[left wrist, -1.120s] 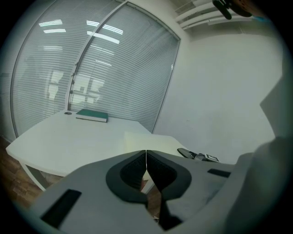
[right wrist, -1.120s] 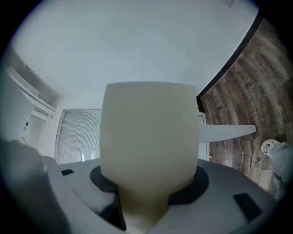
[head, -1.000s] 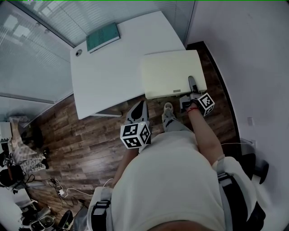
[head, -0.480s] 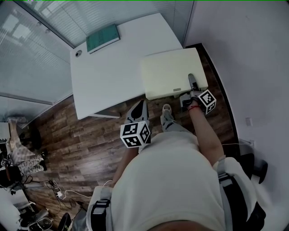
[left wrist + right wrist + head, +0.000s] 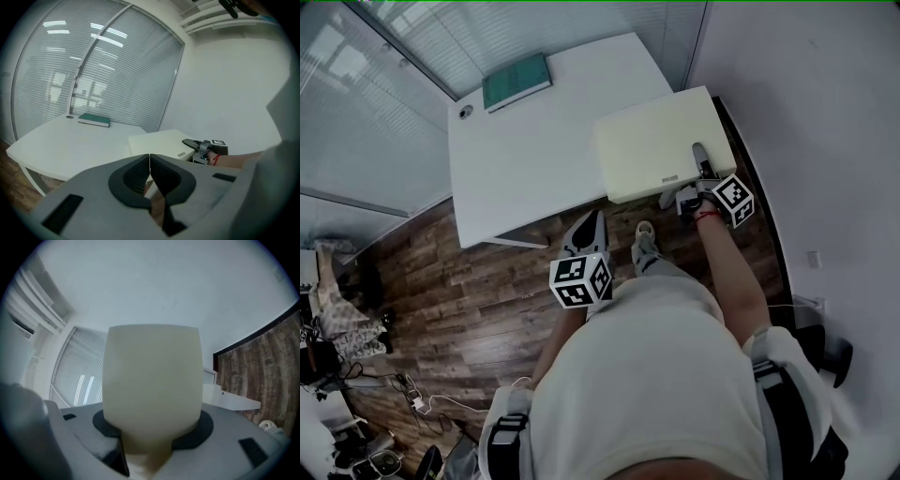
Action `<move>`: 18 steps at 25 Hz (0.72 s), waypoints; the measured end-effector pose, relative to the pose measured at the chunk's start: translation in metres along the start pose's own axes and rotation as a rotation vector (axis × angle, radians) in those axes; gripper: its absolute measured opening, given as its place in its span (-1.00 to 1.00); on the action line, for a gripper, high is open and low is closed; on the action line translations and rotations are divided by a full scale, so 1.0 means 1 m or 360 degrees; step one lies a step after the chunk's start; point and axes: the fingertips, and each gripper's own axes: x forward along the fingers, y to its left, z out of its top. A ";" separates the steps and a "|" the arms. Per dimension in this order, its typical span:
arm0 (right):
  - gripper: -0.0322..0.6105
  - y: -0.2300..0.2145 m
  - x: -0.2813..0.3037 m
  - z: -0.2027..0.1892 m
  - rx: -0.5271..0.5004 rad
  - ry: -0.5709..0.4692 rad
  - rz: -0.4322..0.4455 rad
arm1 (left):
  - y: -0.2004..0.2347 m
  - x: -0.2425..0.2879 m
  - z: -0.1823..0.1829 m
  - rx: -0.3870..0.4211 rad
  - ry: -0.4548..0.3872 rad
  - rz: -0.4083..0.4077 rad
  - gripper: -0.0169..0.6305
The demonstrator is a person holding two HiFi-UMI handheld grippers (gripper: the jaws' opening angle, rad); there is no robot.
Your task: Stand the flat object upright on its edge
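Fingers of the right gripper point(image 5: 700, 157) pinch the near right edge of the cream flat object point(image 5: 652, 141), which fills that gripper's view. The object lies broad side up across the right corner of the white tabletop point(image 5: 525, 150), overhanging it toward the wall. The left gripper point(image 5: 149, 161) hangs above the wooden floor point(image 5: 469, 281), fingers pressed together on nothing. A green book point(image 5: 517, 81) lies at the tabletop's far edge.
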 end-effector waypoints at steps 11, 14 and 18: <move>-0.09 0.050 0.033 0.020 -0.0304 0.0024 0.0041 | 0.000 0.002 0.002 0.0012 0.0000 0.0005 -0.88; -0.09 0.065 0.040 0.021 -0.0396 0.0031 0.0055 | 0.002 0.002 0.003 0.0013 -0.0003 0.0011 -0.88; -0.09 0.083 0.047 0.021 -0.0527 0.0038 0.0083 | 0.002 0.001 0.001 0.0012 -0.0003 0.0024 -0.88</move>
